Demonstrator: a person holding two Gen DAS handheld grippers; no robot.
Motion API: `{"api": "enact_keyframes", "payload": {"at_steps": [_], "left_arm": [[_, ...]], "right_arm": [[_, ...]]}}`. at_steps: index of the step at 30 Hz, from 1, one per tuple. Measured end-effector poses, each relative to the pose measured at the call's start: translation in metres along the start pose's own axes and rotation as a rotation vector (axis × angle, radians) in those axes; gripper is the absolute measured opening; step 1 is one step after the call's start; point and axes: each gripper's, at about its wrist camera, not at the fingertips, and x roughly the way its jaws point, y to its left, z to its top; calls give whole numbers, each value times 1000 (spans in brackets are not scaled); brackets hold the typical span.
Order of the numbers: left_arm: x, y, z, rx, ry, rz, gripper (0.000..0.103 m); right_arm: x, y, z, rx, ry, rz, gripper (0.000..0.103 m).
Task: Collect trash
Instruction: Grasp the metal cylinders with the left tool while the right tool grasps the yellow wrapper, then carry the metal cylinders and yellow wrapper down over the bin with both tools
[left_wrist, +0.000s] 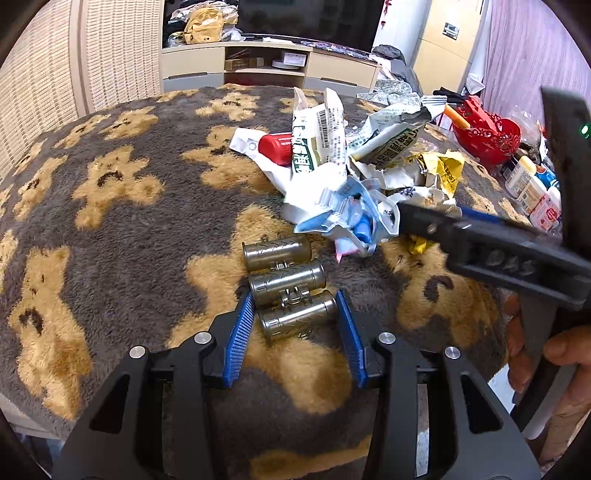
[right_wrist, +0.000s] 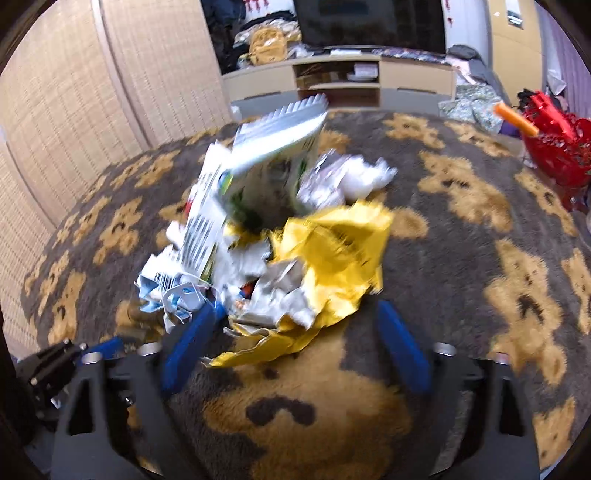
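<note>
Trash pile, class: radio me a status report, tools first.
Left tool shut on metal cylinders. Right tool open around yellow wrapper, not yet gripping. Trash pile on blanket; nothing blocking.

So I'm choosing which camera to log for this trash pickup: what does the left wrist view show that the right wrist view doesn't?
Only the left wrist view: three linked metal cylinders, the nearest one pinched between the left gripper pads; a red tube; small bottles at the right edge.

Only the right wrist view: the right gripper jaws set apart around the near edge of the yellow wrapper, not pressing it.

Both: the wrapper pile, the patterned blanket, the red basket.
</note>
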Motion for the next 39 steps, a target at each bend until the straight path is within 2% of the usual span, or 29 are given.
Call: {"api": "enact_keyframes", "payload": {"at_steps": [3,8,14,25,34,39], "left_arm": [[-3,1,-2,-3,-1,-4,43],[-15,1,-9,-3,-10,-7,43],[-38,-6,-18,11,-32,-18,43],[-95,-27,-54,31,-70,-44,43],[-116,-36,-104,29,-41,-57,43],[-115,-39,-132,24,0,-44,43]], "right_arm": [[0,0,-4,11,4,17,50],[-24,3,-8,-10,-43,6,41],[-57,-2,-18,-9,-72,5,40],[-114,-3,-69,9,-66,24,40],[-144,11,-116,-3,-38,37,40],[-140,15,-151,9,28,46,40]]}}
